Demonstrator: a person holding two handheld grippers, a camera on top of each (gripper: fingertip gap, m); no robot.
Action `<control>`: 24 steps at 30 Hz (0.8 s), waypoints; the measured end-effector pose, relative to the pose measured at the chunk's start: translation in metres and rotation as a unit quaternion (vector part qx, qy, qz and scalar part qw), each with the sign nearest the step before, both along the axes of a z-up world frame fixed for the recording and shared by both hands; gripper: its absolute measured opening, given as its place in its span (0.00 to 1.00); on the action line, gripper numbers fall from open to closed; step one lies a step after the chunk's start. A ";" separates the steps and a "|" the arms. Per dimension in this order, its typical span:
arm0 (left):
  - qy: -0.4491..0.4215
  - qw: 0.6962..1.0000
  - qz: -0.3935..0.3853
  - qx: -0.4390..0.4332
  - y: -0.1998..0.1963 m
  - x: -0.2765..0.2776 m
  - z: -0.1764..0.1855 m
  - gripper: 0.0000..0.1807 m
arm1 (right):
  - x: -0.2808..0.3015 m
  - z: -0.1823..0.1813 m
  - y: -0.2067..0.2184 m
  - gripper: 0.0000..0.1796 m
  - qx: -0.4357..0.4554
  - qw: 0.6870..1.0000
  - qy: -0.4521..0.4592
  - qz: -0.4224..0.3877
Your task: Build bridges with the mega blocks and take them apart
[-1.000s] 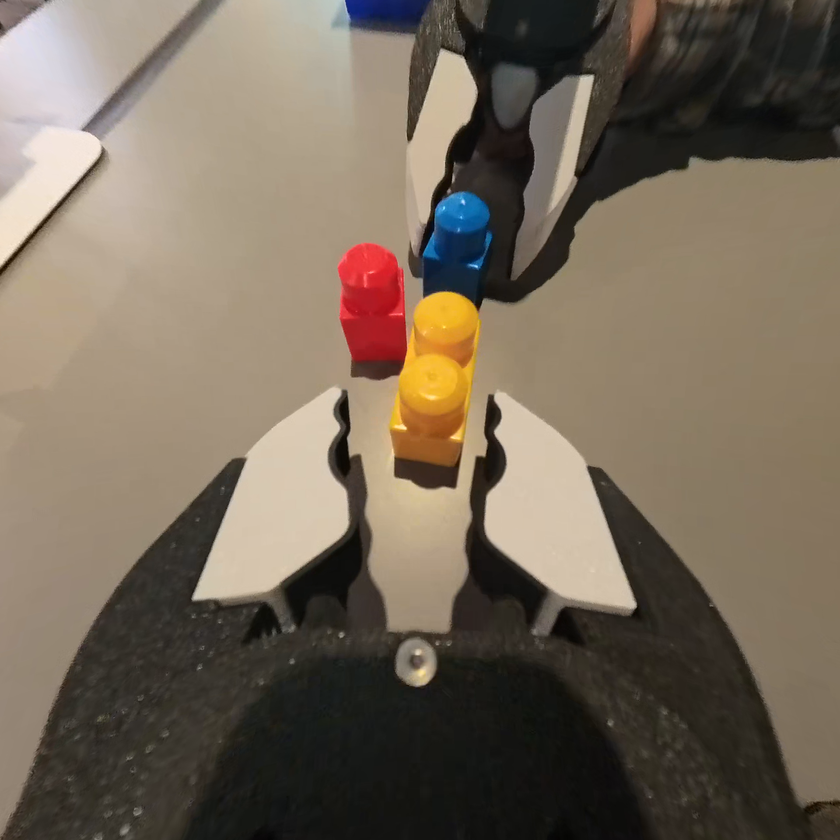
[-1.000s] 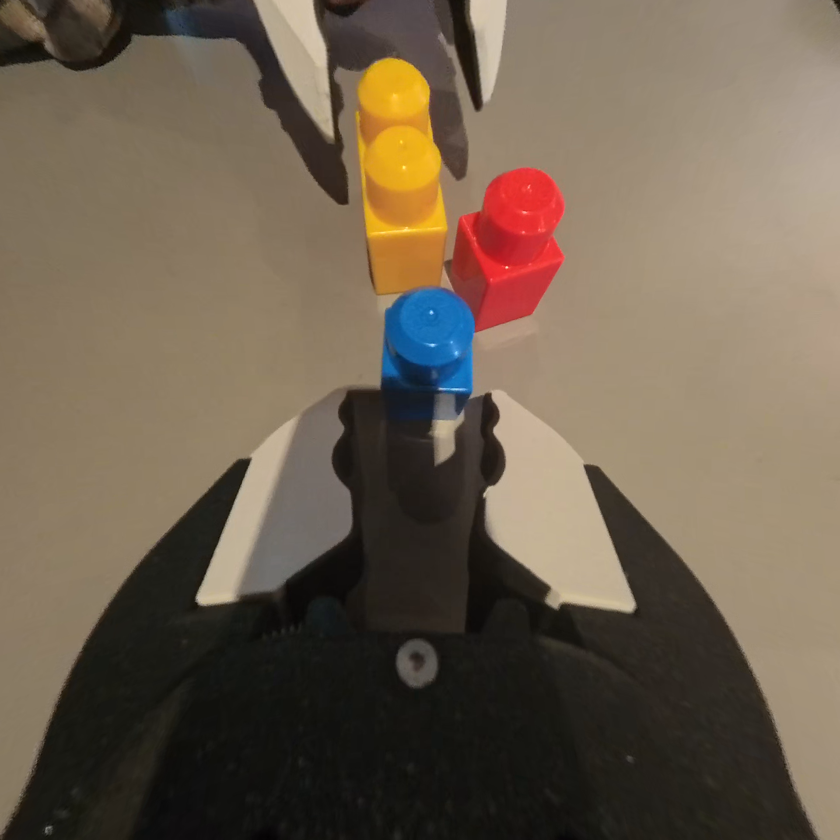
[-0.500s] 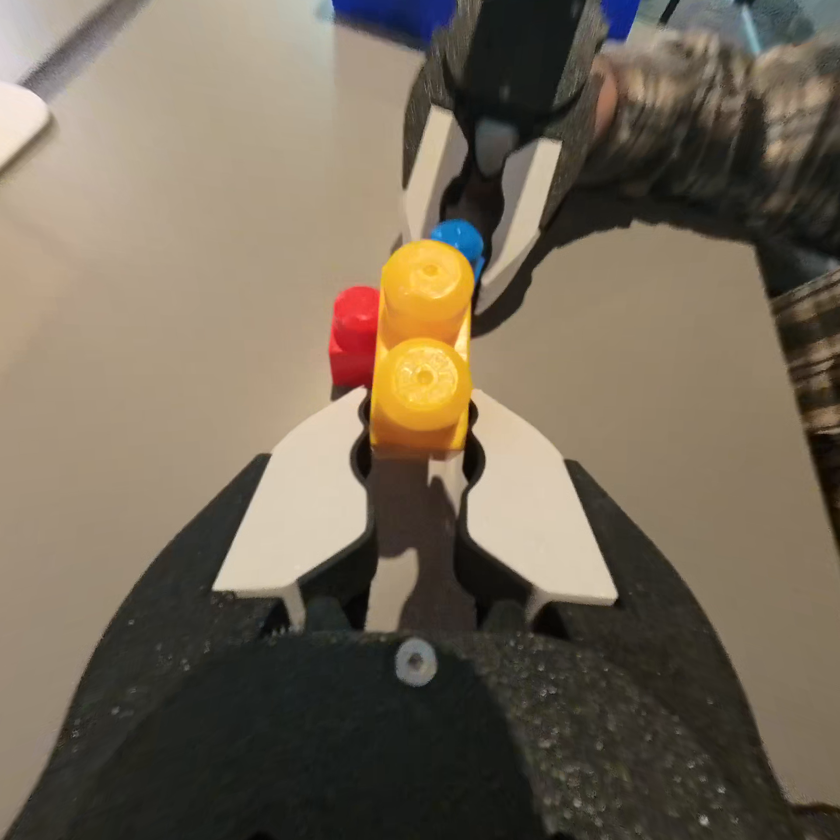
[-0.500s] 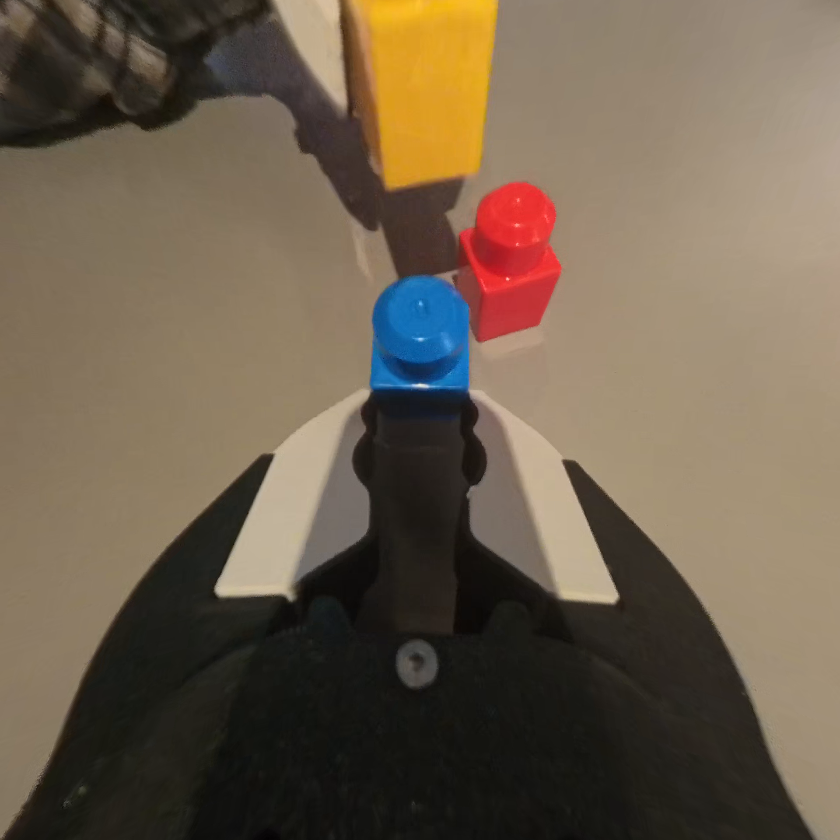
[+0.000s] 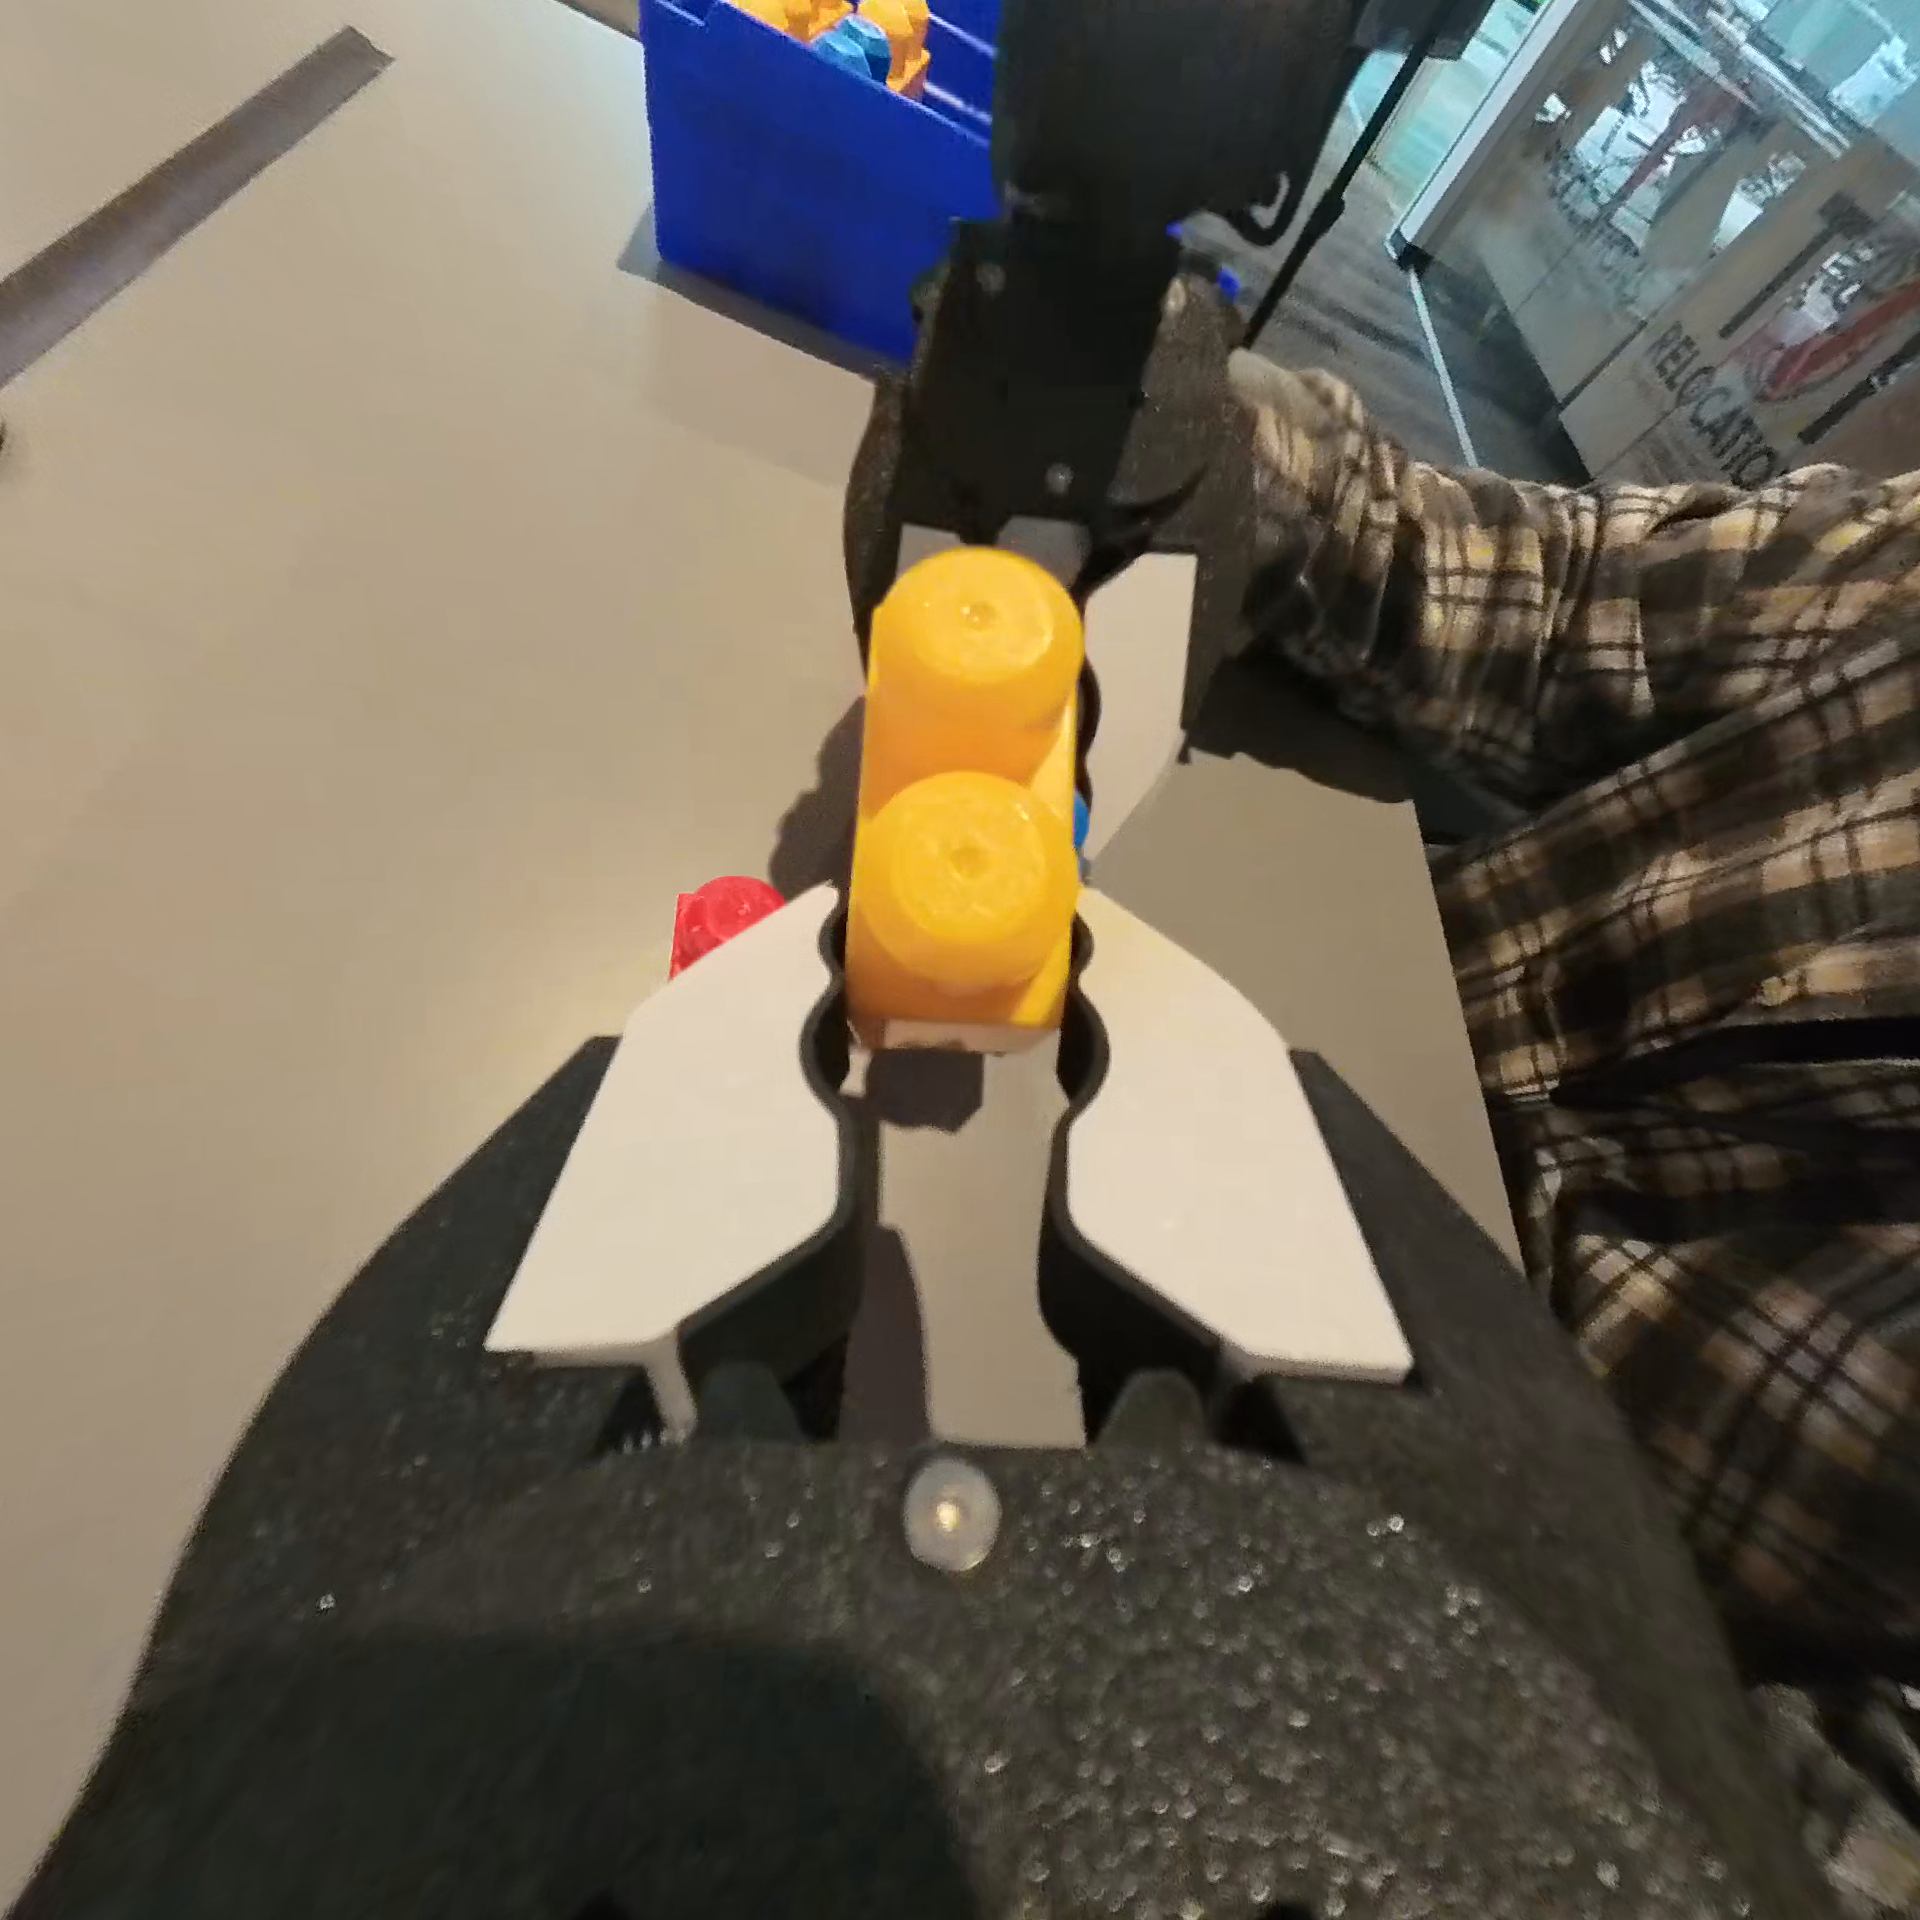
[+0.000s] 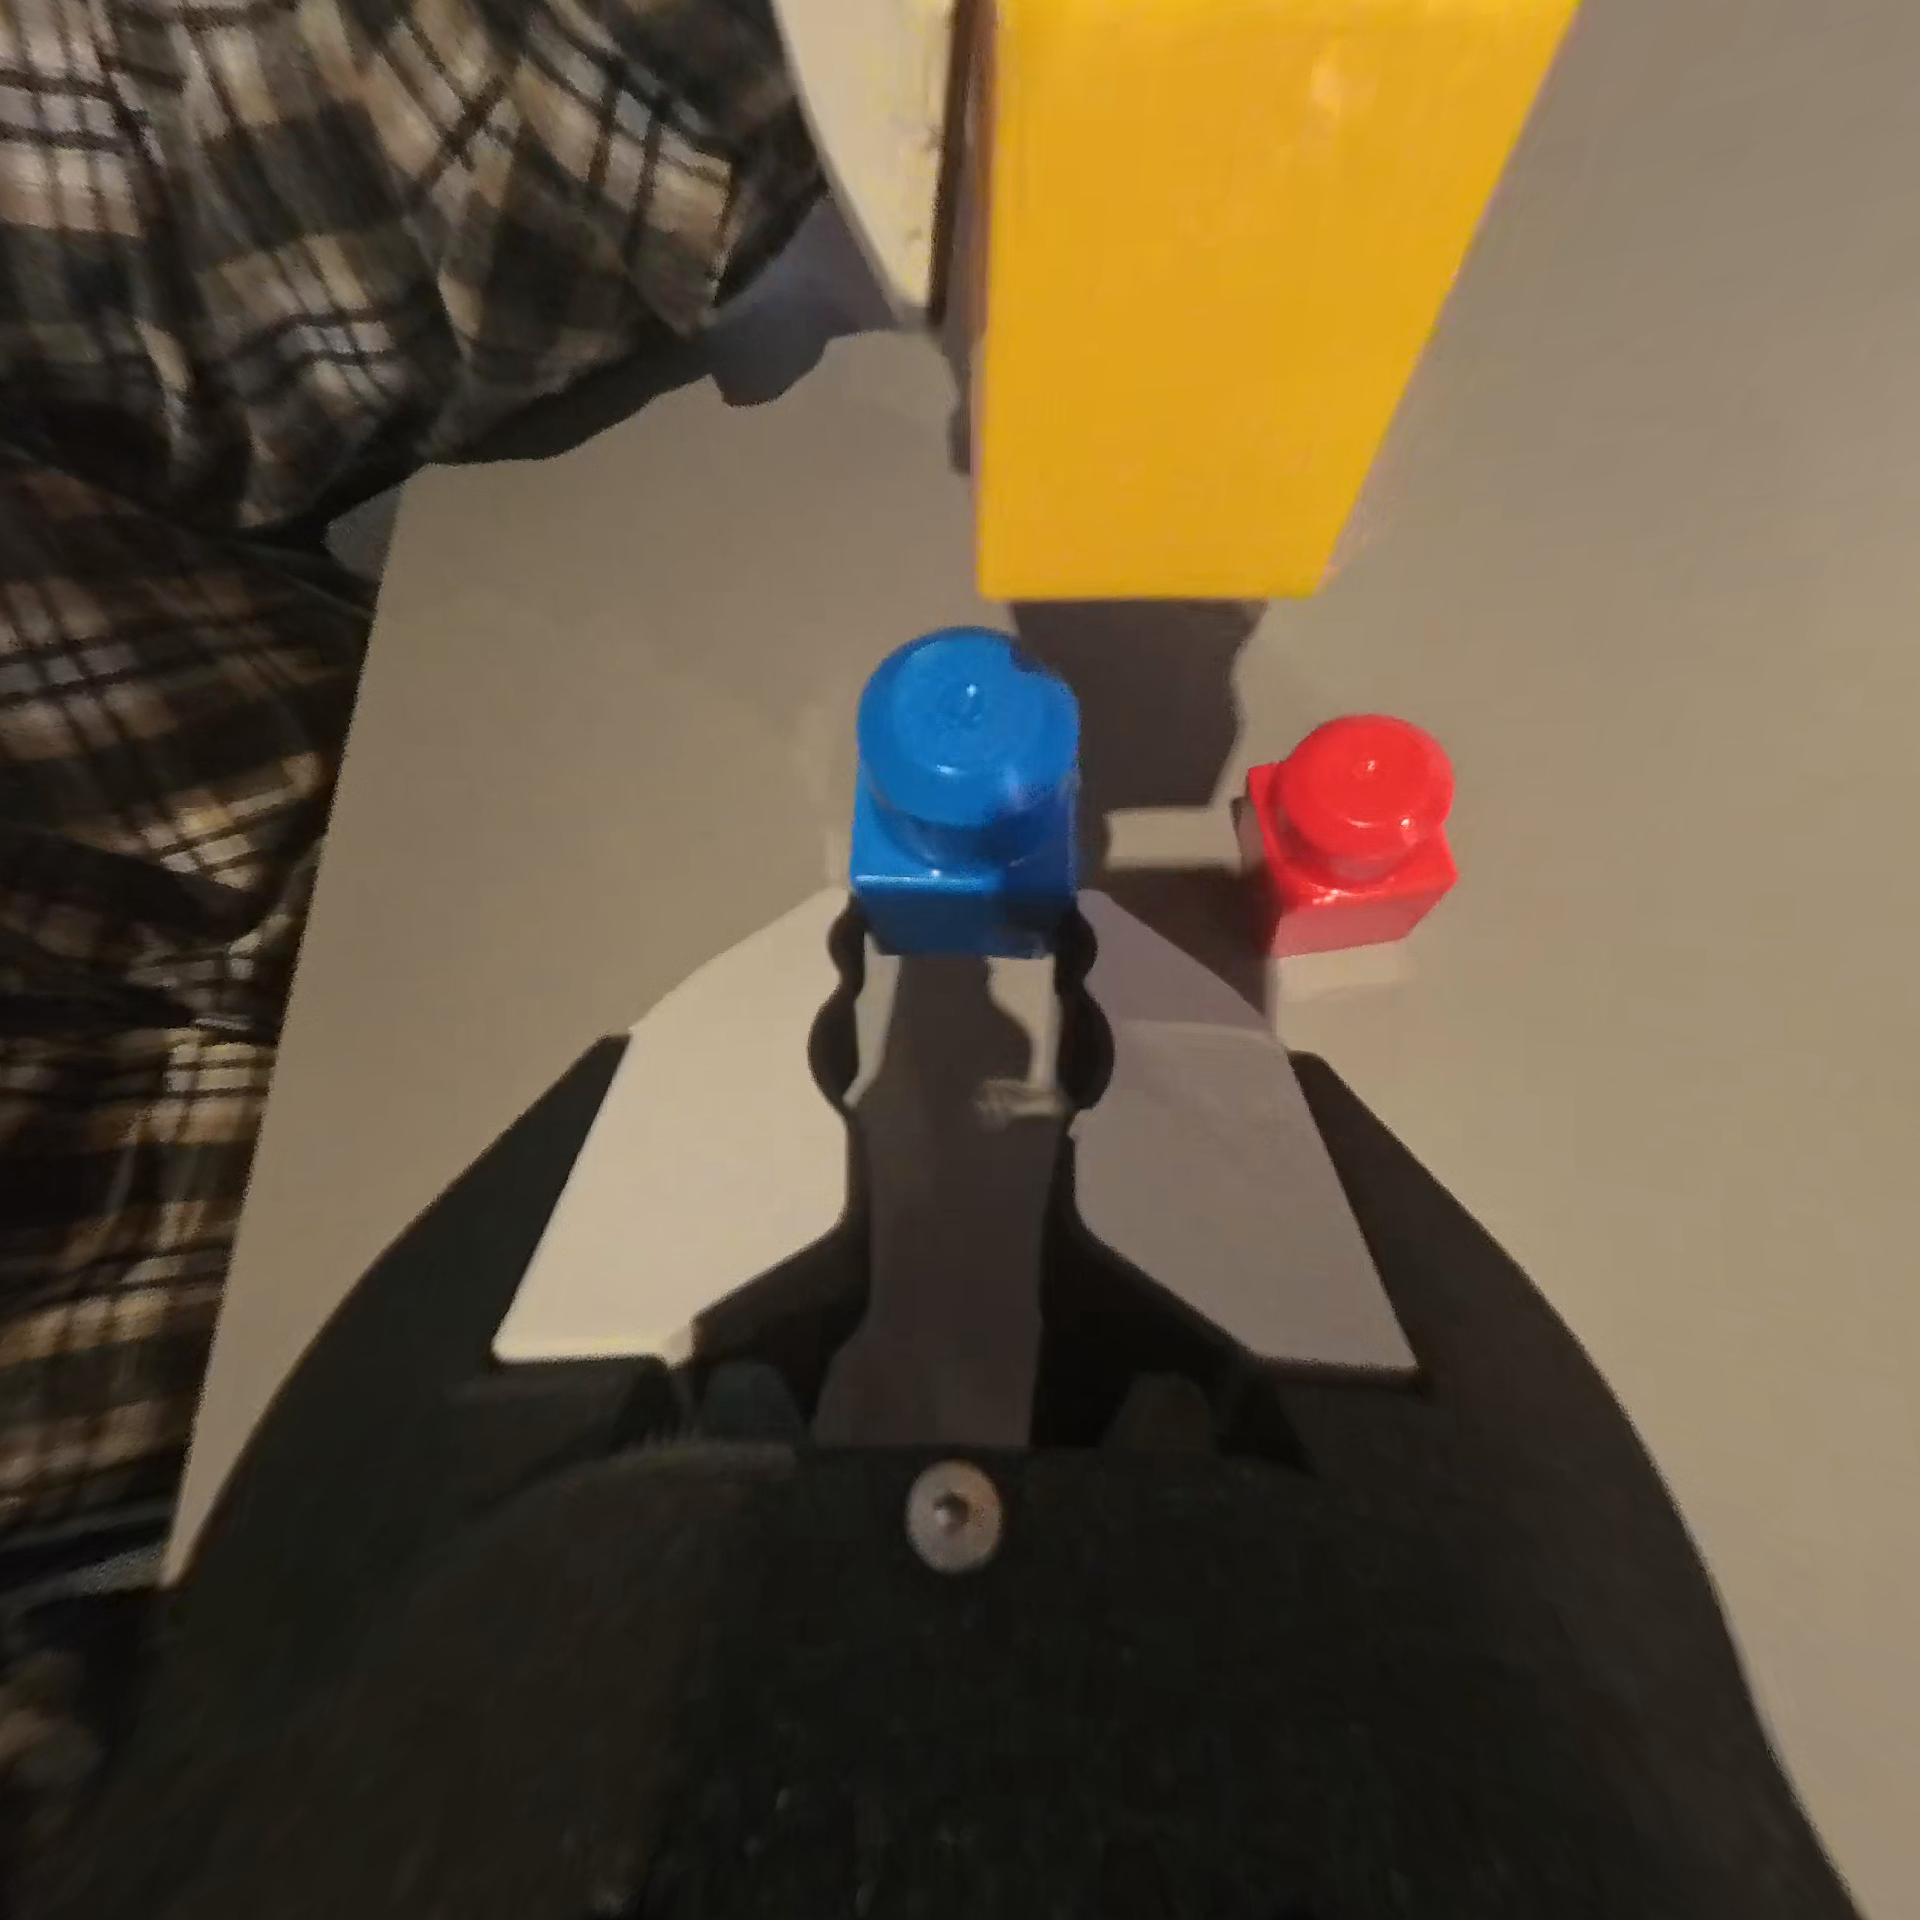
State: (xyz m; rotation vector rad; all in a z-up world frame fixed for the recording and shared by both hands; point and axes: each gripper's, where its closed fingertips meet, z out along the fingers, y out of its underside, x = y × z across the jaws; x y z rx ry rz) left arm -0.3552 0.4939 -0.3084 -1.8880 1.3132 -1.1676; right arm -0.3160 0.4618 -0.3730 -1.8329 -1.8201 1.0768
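Two-stud yellow block (image 5: 961, 831) clamped at its near end in the left gripper (image 5: 956, 997), raised clear of the grey table (image 5: 364, 623). Single-stud blue block (image 6: 961, 800) pinched by its flat sides in the right gripper (image 6: 961, 935), near the table's edge. Red block (image 6: 1351, 831) loose just beside. Light, rigid, glossy plastic, likely slippery: best gripped on flat walls, not studs.
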 end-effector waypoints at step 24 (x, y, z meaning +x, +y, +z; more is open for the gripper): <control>0.011 1.000 -0.010 -0.003 -0.011 0.015 0.000 0.21 | 0.009 -0.003 -0.005 0.19 -0.015 0.998 -0.041 0.037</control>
